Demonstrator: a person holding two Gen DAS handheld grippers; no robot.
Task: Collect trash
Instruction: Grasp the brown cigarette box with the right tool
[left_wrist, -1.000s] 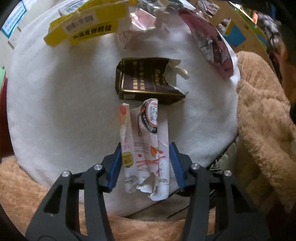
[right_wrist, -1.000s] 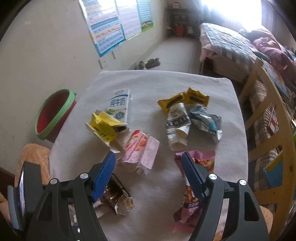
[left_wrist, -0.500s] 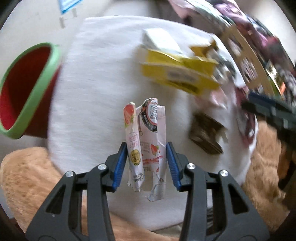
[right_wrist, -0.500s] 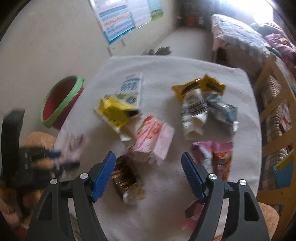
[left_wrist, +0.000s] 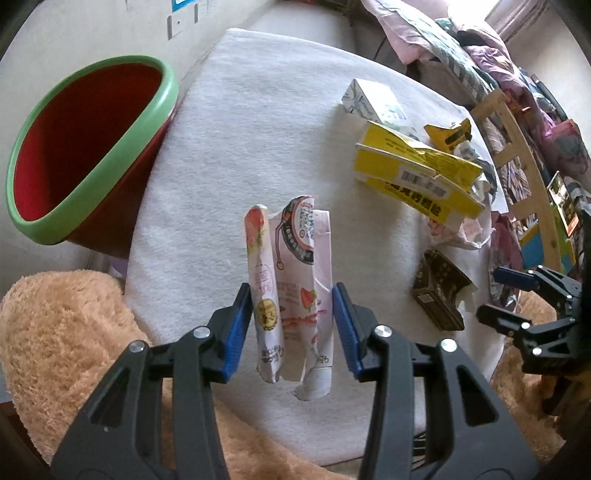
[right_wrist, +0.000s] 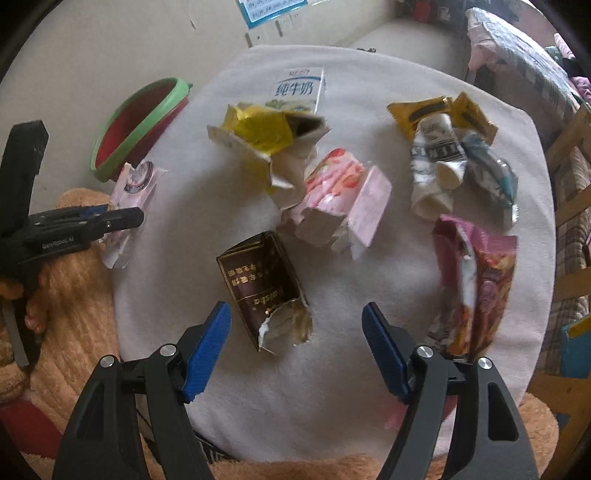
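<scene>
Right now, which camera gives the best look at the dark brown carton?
The right wrist view: the dark brown carton lies centered, its torn end facing the open right gripper. The left wrist view shows it small at the edge.

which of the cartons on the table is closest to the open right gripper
The dark brown carton with gold print, lying torn just ahead of the right gripper. The yellow, pink and white milk cartons lie farther back.

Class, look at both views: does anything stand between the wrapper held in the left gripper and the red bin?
Nothing visible does. The left gripper holds the pink wrapper above bare white cloth, and the red bin stands open just past the cloth's edge.
</scene>
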